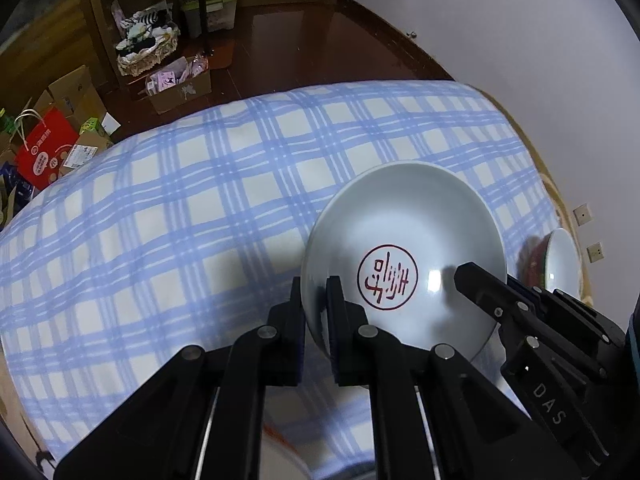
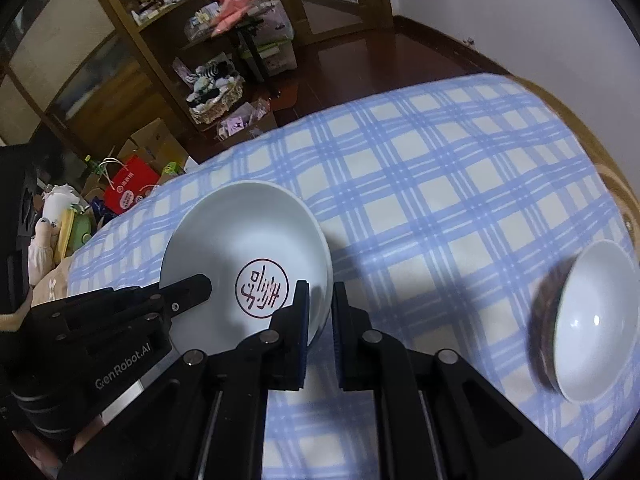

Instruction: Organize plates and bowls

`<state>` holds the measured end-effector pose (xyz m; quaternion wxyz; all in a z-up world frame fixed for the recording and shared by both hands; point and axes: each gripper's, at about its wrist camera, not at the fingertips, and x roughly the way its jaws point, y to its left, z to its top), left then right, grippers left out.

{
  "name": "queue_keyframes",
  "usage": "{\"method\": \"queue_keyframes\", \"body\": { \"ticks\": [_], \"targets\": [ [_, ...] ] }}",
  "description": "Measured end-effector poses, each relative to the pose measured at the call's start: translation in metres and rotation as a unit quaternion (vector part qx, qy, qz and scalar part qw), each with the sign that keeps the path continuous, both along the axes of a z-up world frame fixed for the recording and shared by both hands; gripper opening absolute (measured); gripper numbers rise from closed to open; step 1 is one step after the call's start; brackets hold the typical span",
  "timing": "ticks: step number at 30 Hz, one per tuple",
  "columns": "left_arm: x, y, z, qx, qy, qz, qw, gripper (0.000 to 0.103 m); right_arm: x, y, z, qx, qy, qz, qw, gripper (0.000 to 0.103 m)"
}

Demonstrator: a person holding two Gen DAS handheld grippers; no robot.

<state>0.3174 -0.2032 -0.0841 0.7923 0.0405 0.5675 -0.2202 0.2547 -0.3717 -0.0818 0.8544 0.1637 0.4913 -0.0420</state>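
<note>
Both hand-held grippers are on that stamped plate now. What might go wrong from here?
1. The left hand-held gripper and right hand-held gripper each pinch only a thin bit of the white plate at its rim; on smooth glaze it may slip or tilt if the hands move unevenly.
2. The small bowl sits close on the right, so a swing that way might knock it.
3. The checked cloth looks soft, so setting down may wobble.

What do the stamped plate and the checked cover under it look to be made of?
Stamped plate: likely glazed ceramic or porcelain; pale glossy surface with a sharp light glint and a red printed seal. Checked cover: soft woven or fleece fabric, matte, blue and cream, with slight folds.
</note>
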Motion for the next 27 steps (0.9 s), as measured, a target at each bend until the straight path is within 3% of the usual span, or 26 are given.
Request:
{"method": "queue_keyframes", "body": {
  "ticks": [13, 27],
  "targets": [
    [-0.047, 0.043, 0.061, 0.006, -0.036, 0.011, 0.9993, 0.01, -0.043, 0.035, 0.057, 0.009, -0.038, 0.019, 0.999, 0.011],
    [-0.101, 0.096, 0.075, 0.017, -0.044, 0.037, 0.9982, 0.01, -0.093, 0.082, 0.066, 0.031, -0.073, 0.037, 0.996, 0.011]
  ]
}}
